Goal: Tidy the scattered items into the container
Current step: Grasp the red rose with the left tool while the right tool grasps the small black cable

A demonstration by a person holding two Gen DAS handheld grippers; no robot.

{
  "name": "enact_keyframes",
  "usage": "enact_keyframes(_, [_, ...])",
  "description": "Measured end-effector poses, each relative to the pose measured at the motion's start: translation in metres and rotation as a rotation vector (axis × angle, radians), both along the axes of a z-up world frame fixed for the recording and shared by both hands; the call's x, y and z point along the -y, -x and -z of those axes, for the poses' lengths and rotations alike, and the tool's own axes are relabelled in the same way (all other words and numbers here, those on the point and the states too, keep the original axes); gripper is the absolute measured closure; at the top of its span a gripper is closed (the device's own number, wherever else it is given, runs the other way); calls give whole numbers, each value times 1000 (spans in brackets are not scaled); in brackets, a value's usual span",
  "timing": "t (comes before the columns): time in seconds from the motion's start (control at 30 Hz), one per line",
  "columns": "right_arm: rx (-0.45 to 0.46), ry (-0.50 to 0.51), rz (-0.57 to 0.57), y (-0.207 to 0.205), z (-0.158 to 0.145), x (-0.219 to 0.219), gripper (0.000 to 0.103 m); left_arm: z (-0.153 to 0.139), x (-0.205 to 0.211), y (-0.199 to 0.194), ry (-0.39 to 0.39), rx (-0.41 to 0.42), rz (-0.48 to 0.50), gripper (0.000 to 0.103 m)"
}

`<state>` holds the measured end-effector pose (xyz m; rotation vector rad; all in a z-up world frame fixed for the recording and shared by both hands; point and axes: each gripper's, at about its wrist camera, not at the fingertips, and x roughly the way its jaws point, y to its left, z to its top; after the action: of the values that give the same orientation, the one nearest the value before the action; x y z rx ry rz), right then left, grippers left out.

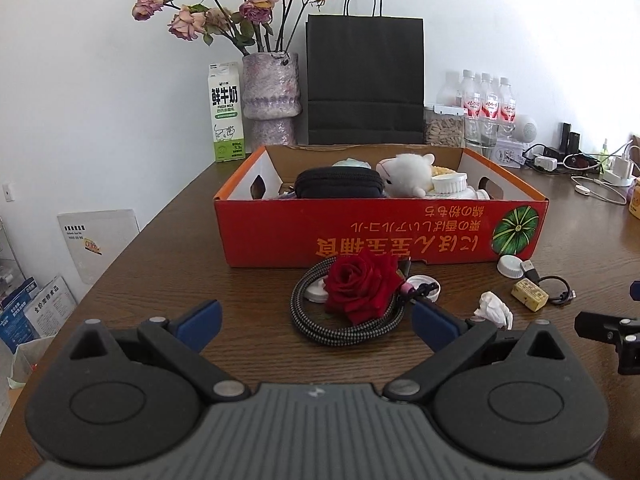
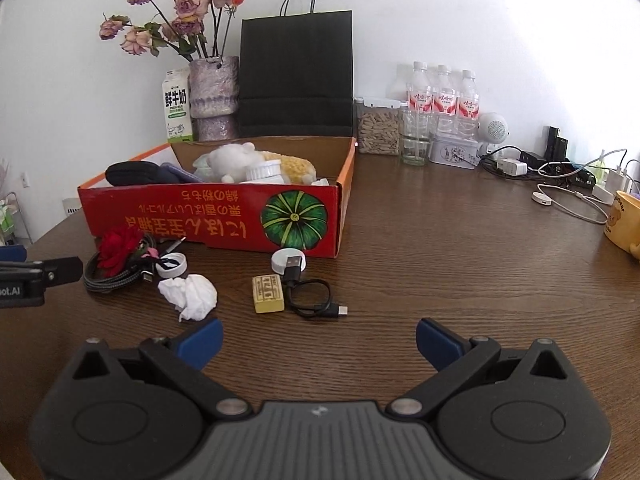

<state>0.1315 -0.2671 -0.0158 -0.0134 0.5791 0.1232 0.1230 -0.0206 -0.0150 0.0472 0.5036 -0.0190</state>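
We hold the left gripper wide open and empty, low over the wooden table, facing a red rose lying on a coiled braided cable. The right gripper is equally spread and empty, near the crumpled tissue, yellow block and short black USB cable before the red cardboard box.

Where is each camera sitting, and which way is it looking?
Left wrist: sits on the left gripper, open, facing the red rose on a coiled braided cable; the right gripper's tip peeks in.
Right wrist: sits on the right gripper, open, facing the yellow eraser block.
Both see the red cardboard box.
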Motion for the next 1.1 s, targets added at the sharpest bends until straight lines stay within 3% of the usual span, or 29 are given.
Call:
enact_keyframes(0.83, [-25, 17, -9, -43, 5, 4, 0, 2, 3, -31, 22, -2, 21, 0])
enact_keyframes(0.93, [-39, 11, -23, -49, 7, 4, 6, 2, 4, -33, 29, 6, 37, 0])
enact_keyframes(1.1, [-48, -16, -18, -59, 6, 8, 15, 1, 5, -39, 37, 8, 43, 11])
